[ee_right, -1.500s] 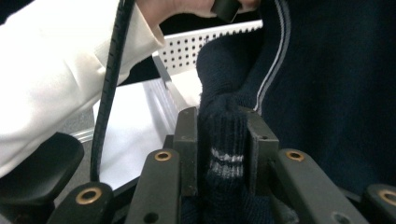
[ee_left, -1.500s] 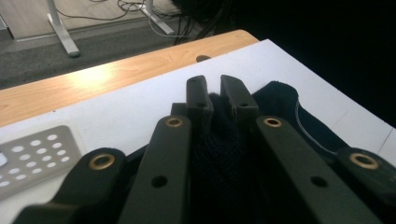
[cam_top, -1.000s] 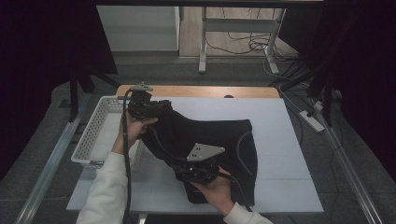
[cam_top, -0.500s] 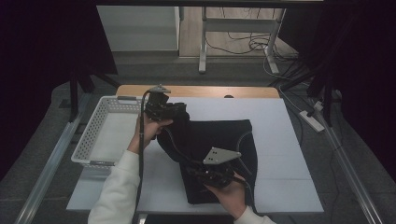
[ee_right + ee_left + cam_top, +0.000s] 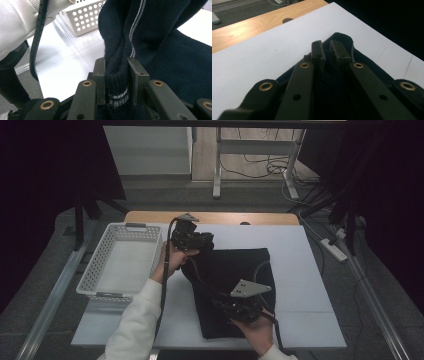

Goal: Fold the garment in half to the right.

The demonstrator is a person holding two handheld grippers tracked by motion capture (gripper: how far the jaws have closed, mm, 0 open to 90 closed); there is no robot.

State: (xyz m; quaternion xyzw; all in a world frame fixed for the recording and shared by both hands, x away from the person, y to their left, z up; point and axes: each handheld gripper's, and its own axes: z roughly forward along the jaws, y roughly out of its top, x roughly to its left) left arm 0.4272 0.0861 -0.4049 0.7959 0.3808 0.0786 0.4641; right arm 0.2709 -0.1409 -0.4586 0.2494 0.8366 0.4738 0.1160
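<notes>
A dark navy sweater [image 5: 242,262] with thin white stripes lies on the white table top [image 5: 300,247]. My left gripper [image 5: 199,241] sits at the garment's far left corner. In the left gripper view its jaws [image 5: 328,48] stand nearly together with dark knit [image 5: 342,37] pinched between them. My right gripper [image 5: 235,306] is over the sweater's near part. It [image 5: 116,75] is shut on a ribbed, white-striped edge of the sweater [image 5: 162,62], and a twisted fold of knit rises from the jaws.
A white perforated basket [image 5: 125,227] stands at the table's left, seen also in the right gripper view [image 5: 85,15]. A strip of wooden table [image 5: 249,27] runs along the far edge. A white sleeve [image 5: 15,22] and a black cable [image 5: 37,37] cross at the left.
Both hands have shifted to the right with the sweater. The left gripper has moved from the basket's rim to the garment's far corner, and the right gripper has carried its fold rightward.
</notes>
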